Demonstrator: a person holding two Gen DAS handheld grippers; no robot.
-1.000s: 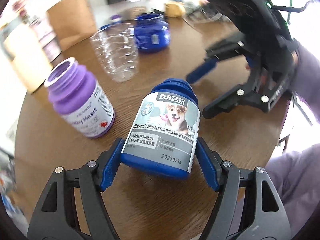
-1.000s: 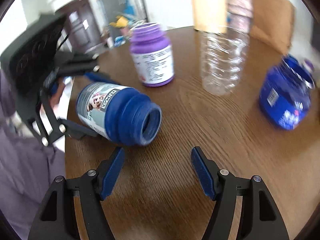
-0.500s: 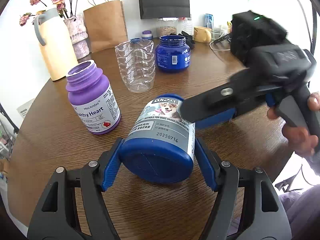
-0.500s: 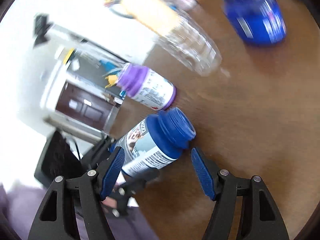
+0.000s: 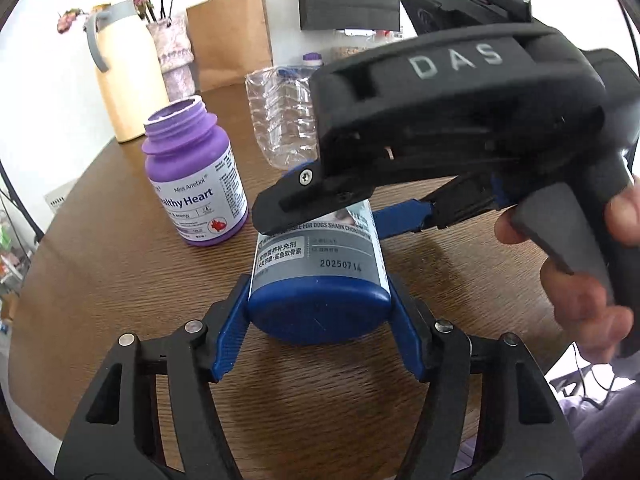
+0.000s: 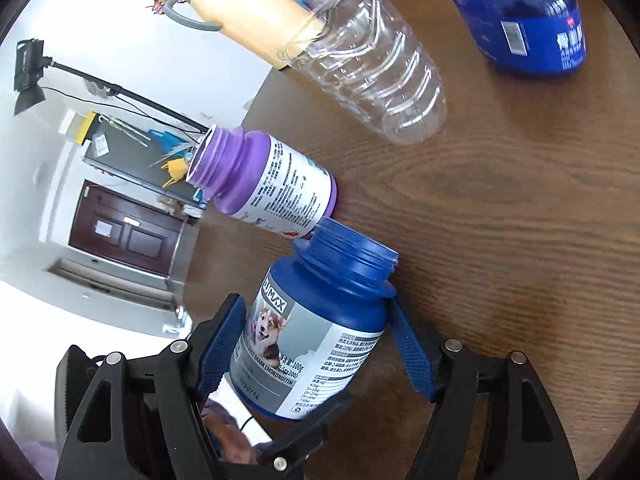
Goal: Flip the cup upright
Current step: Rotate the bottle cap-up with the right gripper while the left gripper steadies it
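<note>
The cup is a blue supplement bottle (image 5: 320,256) with a dog label. It lies on its side on the round wooden table (image 5: 120,300), with its flat base towards the left wrist camera. My left gripper (image 5: 318,320) has both blue pads pressed against the base. My right gripper (image 5: 320,220) reaches in from the right, rolled over the bottle's upper half. In the right wrist view the bottle (image 6: 320,320) sits tilted between the right gripper's (image 6: 316,332) spread fingers. One pad is at the label and a small gap shows at the other. The bottle's open mouth points away.
An open purple bottle (image 5: 196,184) stands just left of the blue one. Behind are a cut clear plastic bottle (image 5: 280,120), a cream thermos (image 5: 124,76), a paper bag (image 5: 230,36) and a dark blue jar (image 6: 520,28). A hand (image 5: 580,280) holds the right gripper's handle.
The right gripper swung in from the right and rolled, and it now straddles the bottle's upper half. The left gripper dropped lower behind the base and its pads closed slightly onto it.
</note>
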